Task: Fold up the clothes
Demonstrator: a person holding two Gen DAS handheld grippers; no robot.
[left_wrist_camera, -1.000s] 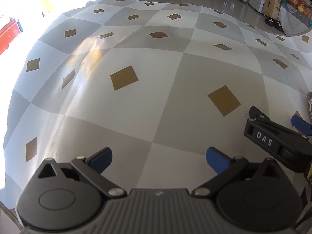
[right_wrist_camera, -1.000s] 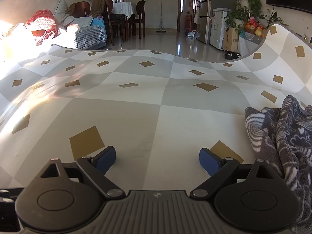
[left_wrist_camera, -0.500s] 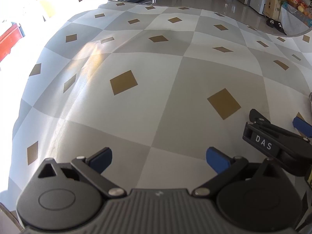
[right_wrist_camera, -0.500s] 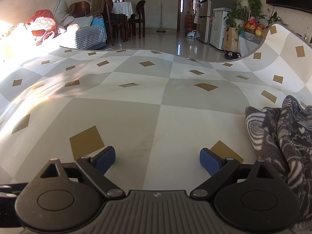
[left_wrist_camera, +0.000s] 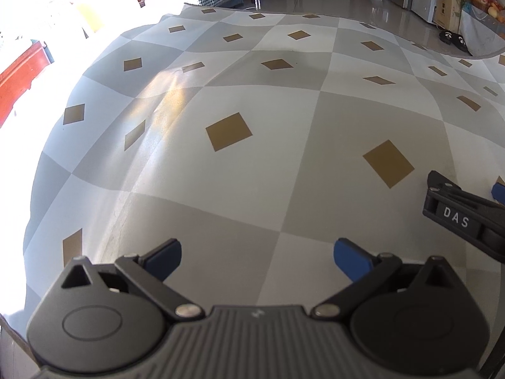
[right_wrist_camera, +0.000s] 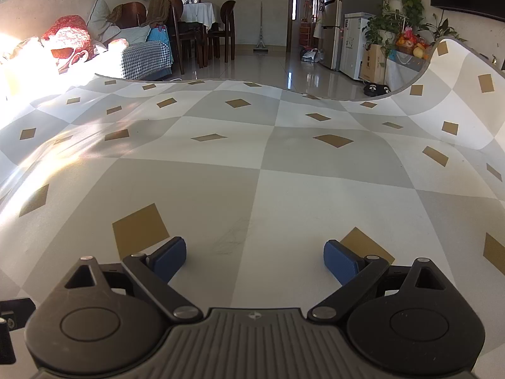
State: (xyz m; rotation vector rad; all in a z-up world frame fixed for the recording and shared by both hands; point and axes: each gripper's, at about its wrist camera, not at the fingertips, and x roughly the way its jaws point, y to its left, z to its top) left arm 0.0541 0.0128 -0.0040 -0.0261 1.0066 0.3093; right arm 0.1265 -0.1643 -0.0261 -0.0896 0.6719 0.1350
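Two views, checkered mat (right_wrist_camera: 315,189) fills both, bare. No garment visible in either now-frame; location cannot tell. Left gripper (left_wrist_camera: 257,254) at 6 o'clock, jaws apart, empty. Right gripper (right_wrist_camera: 255,254) likewise apart, empty; its tip shows at 3 o'clock in left view. Judgement: no fold evident, clothing needs locating first.

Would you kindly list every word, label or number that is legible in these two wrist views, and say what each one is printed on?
"DAS": white letters on the black side of the right gripper, seen at the right edge of the left wrist view.
Small logo on the ribbed body of the left gripper: too small to read.
Markings on the white fridge and cardboard box: too blurred to read.
Nothing else is legible.
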